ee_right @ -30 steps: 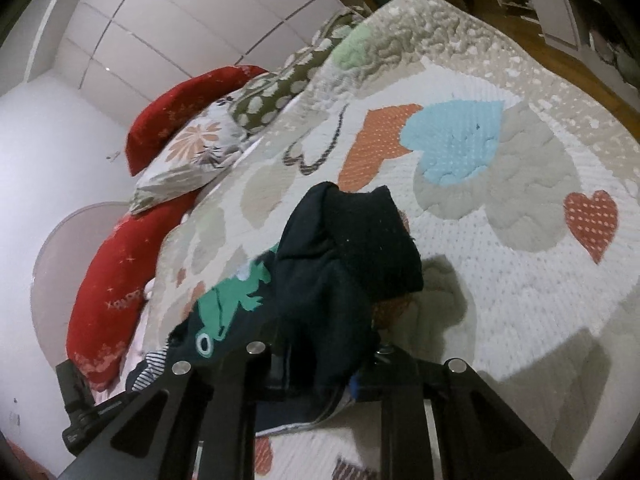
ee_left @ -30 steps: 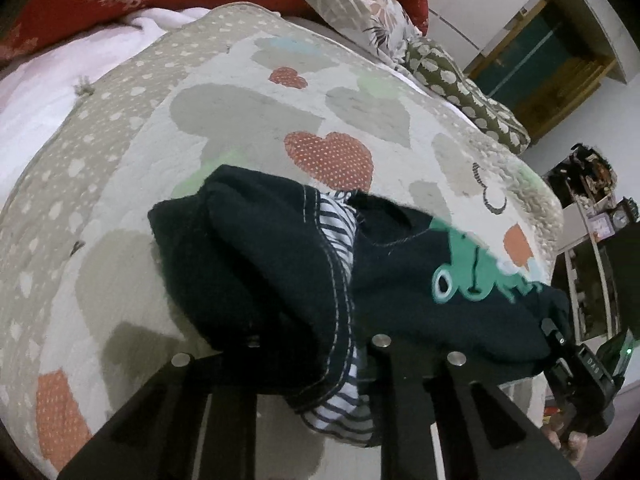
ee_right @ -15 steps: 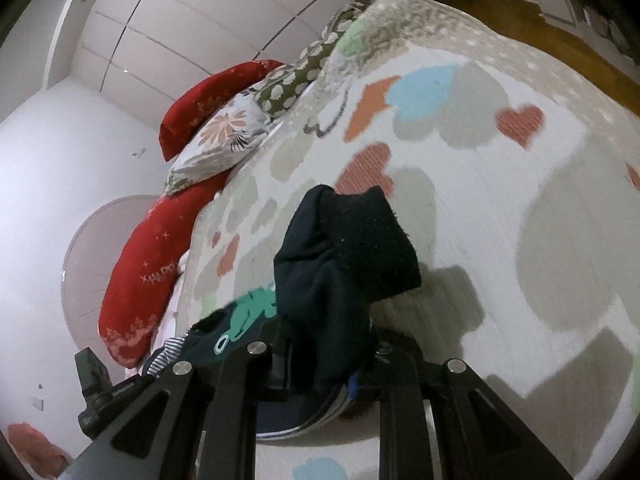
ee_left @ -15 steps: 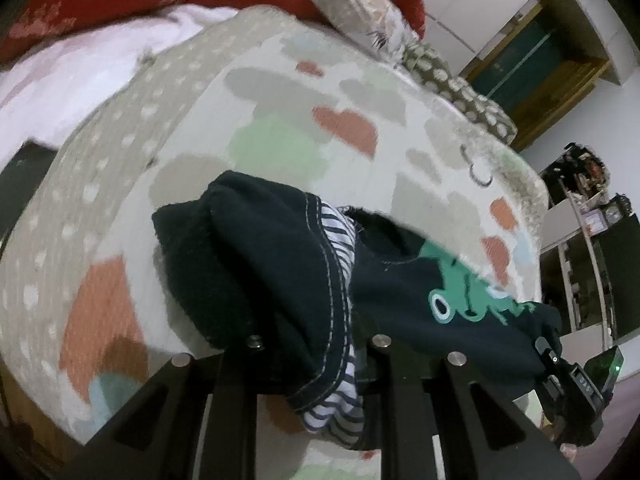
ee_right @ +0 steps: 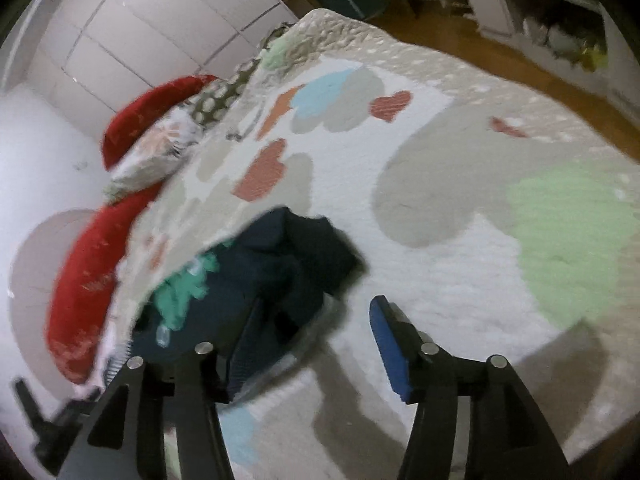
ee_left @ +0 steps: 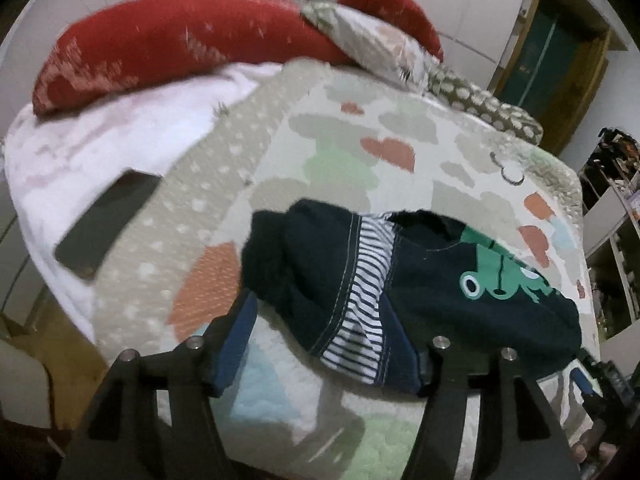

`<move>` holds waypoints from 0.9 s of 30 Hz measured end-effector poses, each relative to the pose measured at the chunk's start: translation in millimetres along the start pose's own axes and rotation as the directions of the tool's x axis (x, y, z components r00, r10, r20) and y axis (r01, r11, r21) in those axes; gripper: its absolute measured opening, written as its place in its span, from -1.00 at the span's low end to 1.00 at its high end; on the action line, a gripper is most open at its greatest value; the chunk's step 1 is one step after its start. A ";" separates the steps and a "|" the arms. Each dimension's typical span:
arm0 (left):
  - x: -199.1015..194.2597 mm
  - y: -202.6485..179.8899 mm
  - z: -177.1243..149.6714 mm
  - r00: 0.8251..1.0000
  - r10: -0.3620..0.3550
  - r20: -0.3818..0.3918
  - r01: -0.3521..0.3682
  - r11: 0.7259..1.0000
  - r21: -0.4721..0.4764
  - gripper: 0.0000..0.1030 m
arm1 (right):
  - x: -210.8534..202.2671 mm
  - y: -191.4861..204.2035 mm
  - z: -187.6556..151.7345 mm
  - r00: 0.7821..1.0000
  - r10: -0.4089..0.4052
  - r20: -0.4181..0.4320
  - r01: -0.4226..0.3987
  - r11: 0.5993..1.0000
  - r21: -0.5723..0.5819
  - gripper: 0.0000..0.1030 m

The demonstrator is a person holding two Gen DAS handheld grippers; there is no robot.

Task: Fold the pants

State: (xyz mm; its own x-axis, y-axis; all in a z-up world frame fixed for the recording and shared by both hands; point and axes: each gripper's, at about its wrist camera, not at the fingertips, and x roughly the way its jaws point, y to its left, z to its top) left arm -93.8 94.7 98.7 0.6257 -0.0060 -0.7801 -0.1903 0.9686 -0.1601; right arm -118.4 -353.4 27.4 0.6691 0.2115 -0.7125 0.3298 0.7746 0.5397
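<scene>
The dark navy pants (ee_left: 420,280) with a green frog print and a striped lining lie bunched on the heart-patterned quilt (ee_left: 280,168). My left gripper (ee_left: 328,344) is open, its fingers spread either side of the striped end of the pants. In the right wrist view the pants (ee_right: 256,272) lie by the left finger. My right gripper (ee_right: 316,340) is open, its blue pad (ee_right: 390,344) clear of the cloth. Both views are motion-blurred.
Red pillows (ee_left: 180,36) and patterned pillows (ee_left: 384,48) lie at the head of the bed. A dark flat object (ee_left: 108,224) rests on the white sheet at the left. A teal door (ee_left: 544,56) and shelves (ee_left: 616,216) stand beyond the bed. Wooden floor (ee_right: 500,64) borders the quilt.
Both grippers have opened and let go of the pants, which now lie on the quilt. Both cameras have pulled back and tilted.
</scene>
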 end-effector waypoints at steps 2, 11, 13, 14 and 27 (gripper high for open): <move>-13.8 -0.5 -1.1 1.000 0.012 0.029 -0.013 1.000 0.019 0.32 | 1.0 -2.6 -8.0 0.999 -0.025 -0.024 0.025 1.000 -0.019 0.21; -36.0 -9.7 -6.2 0.996 0.041 0.084 -0.049 0.994 0.094 0.36 | 6.9 -0.5 -19.9 0.999 -0.015 -0.034 0.012 0.997 -0.072 0.66; -32.8 -10.9 -7.6 0.996 0.046 0.073 -0.053 0.993 0.102 0.36 | 6.4 1.9 -23.5 1.000 0.000 -0.016 -0.001 0.998 -0.064 0.76; -30.4 -11.0 -8.8 0.997 0.048 0.065 -0.054 0.993 0.103 0.36 | 6.2 3.2 -25.6 1.000 0.003 -0.007 -0.003 0.998 -0.066 0.79; -2.0 -21.9 -25.9 0.998 0.061 -0.023 -0.058 0.989 0.136 0.36 | 15.8 23.9 -46.6 0.996 -0.085 0.021 0.087 0.944 -0.317 0.89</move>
State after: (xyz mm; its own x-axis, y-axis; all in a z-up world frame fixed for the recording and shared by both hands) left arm -110.5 67.0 88.0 0.5955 0.0477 -0.8019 -0.1213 0.9921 -0.0311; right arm -131.0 -303.7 8.1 0.6524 0.1321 -0.7463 0.1591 0.9389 0.3053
